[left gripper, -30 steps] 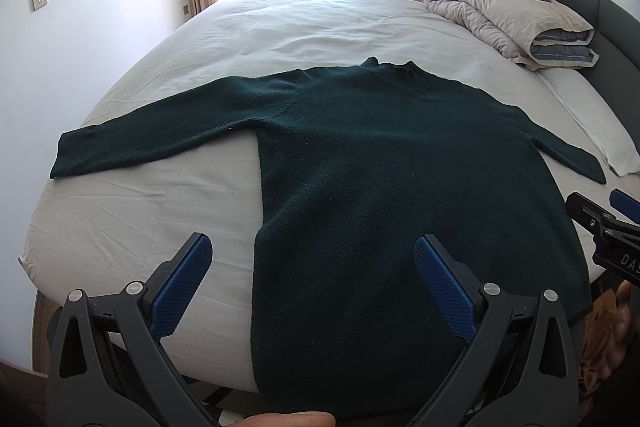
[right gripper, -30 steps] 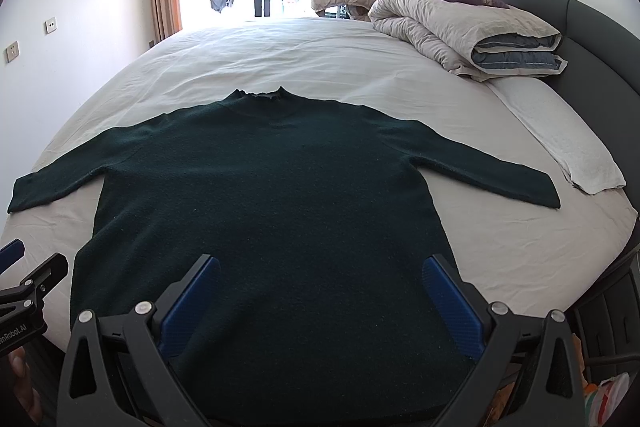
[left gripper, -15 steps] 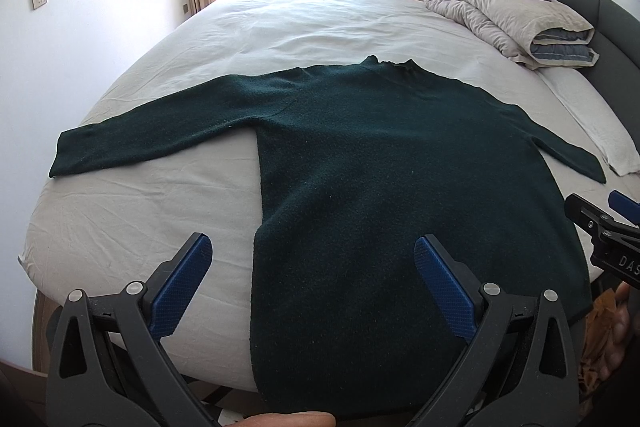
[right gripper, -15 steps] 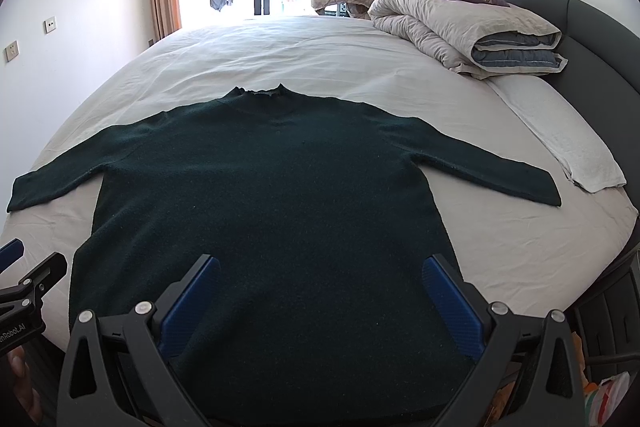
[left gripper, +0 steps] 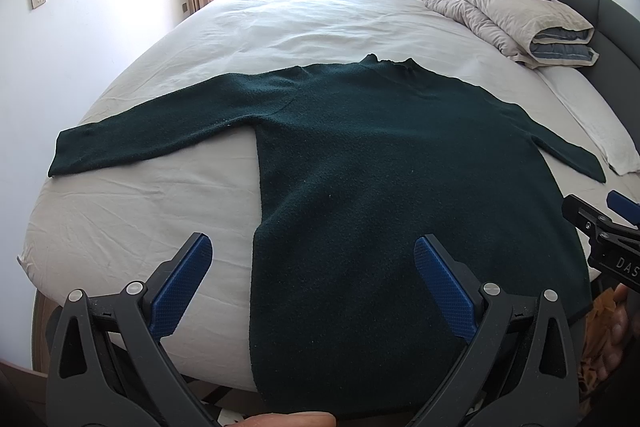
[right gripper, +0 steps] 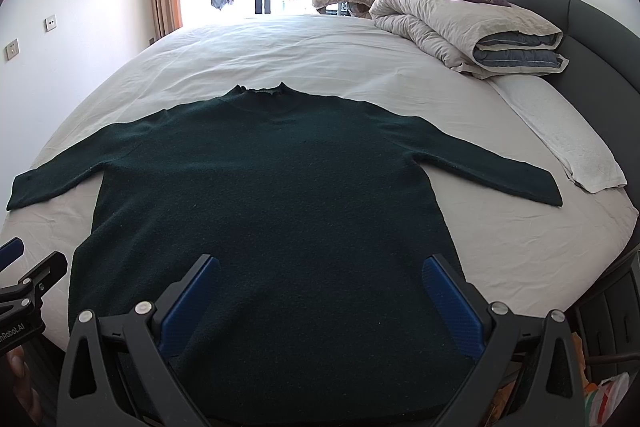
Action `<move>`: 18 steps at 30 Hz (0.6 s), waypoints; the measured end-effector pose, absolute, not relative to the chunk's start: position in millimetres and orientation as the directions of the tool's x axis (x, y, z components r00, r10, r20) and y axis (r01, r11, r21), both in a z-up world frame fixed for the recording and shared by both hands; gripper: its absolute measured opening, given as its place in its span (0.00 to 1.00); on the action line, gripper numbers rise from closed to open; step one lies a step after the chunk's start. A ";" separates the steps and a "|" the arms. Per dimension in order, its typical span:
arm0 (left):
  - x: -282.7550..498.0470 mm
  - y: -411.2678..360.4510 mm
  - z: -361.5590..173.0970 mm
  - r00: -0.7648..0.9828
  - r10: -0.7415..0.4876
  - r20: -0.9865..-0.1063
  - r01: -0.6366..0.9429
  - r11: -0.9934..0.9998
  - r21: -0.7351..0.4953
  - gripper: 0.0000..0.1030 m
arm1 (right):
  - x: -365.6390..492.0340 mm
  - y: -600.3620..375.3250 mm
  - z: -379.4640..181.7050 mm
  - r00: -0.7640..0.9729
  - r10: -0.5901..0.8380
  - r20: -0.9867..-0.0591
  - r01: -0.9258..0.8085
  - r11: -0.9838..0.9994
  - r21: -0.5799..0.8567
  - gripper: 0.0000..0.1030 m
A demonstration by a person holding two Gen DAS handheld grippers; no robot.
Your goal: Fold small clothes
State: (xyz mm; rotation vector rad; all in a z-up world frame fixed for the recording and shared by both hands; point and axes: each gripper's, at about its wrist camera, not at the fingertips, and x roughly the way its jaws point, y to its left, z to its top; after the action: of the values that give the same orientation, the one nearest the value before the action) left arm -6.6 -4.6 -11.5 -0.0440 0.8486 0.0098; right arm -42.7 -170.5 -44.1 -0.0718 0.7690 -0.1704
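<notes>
Left gripper point(left gripper: 312, 279): jaws spread wide, nothing between them. It hovers over the near edge of the bed, straddling the sweater's left side seam near the hem; one blue pad point(left gripper: 182, 287) sits over bare sheet, the other over knit.

Right gripper point(right gripper: 320, 301): jaws equally wide, holding nothing. Both its pads sit above the lower body of the sweater, towards the right side.

Sweater point(right gripper: 264, 211): dark green knit, laid flat on the bed sheet point(right gripper: 320, 51); hem nearest the grippers and hanging slightly over the mattress edge, collar point(right gripper: 262, 91) farthest. Long axis of the body runs straight away from both grippers; the sleeves extend crosswise.

Left sleeve point(left gripper: 152, 137): stretches out to the left, cuff well apart from the body; nearer the left gripper.

Right sleeve point(right gripper: 488, 167): angles out to the right, cuff close to the white pillow point(right gripper: 576, 151); nearer the right gripper.

Judgement: no fold appears begun. The likely first move is each sleeve drawn inward across the body by the gripper on its own side, which calls for a reach forward and outward from the hem.

Folded duvet point(right gripper: 468, 27): at the far right of the bed, well apart from the sweater.
</notes>
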 end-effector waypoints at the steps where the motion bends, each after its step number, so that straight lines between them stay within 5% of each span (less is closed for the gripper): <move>1: -6.8 -4.7 -11.7 0.661 -0.009 -0.750 -0.026 0.999 -0.035 1.00 | -43.2 -170.6 -44.7 0.705 -0.179 -0.686 0.127 0.984 -0.126 1.00; 18: -9.5 -4.0 -15.9 0.659 -0.028 -0.752 -0.027 0.998 -0.060 1.00 | -44.8 -169.3 -48.4 0.703 -0.179 -0.689 0.126 0.984 -0.126 1.00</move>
State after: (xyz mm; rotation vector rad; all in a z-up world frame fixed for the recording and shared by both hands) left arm -9.5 -4.0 -15.9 -0.0681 0.8516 -0.0003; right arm -44.8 -169.3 -48.4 -0.0715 0.7732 -0.1696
